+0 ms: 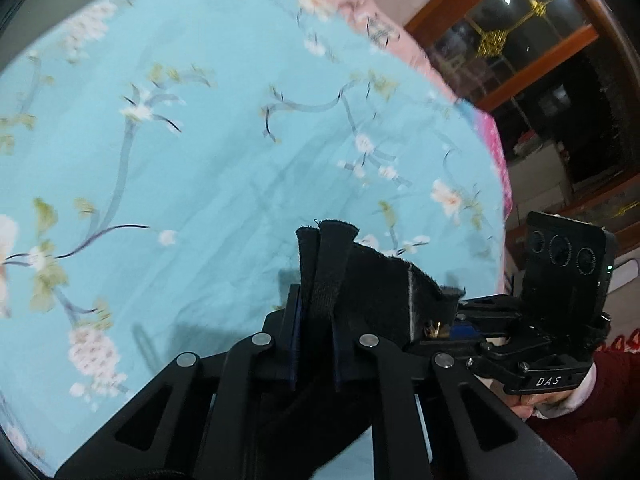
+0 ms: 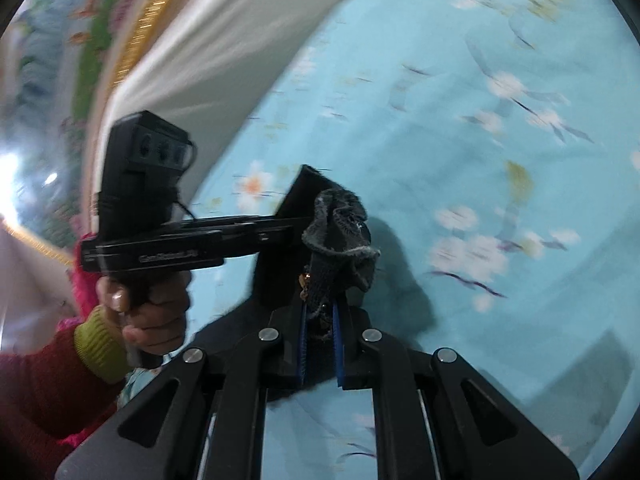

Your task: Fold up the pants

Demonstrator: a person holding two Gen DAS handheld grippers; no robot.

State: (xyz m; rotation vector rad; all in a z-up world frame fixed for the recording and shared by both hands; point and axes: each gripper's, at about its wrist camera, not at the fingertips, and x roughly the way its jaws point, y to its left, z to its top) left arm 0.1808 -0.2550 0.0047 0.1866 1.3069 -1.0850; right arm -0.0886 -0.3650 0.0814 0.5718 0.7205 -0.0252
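Note:
The black pants (image 1: 376, 280) are lifted above a light blue flowered bedsheet (image 1: 200, 160). My left gripper (image 1: 316, 312) is shut on a folded edge of the black cloth, which sticks up between its blue-padded fingers and stretches right toward the other gripper (image 1: 532, 344). In the right wrist view my right gripper (image 2: 320, 320) is shut on a bunched, fuzzy black edge of the pants (image 2: 340, 236), with a small brass fastener showing just above the pads. The left gripper (image 2: 168, 248), held by a hand in a red sleeve, sits close at left, meeting the same cloth.
The sheet (image 2: 480, 160) covers the bed all around. A pink cover (image 1: 376, 20) lies at the bed's far edge, beside a wooden glass-door cabinet (image 1: 532, 40). A white headboard with gold trim (image 2: 208, 52) rises at the left of the right wrist view.

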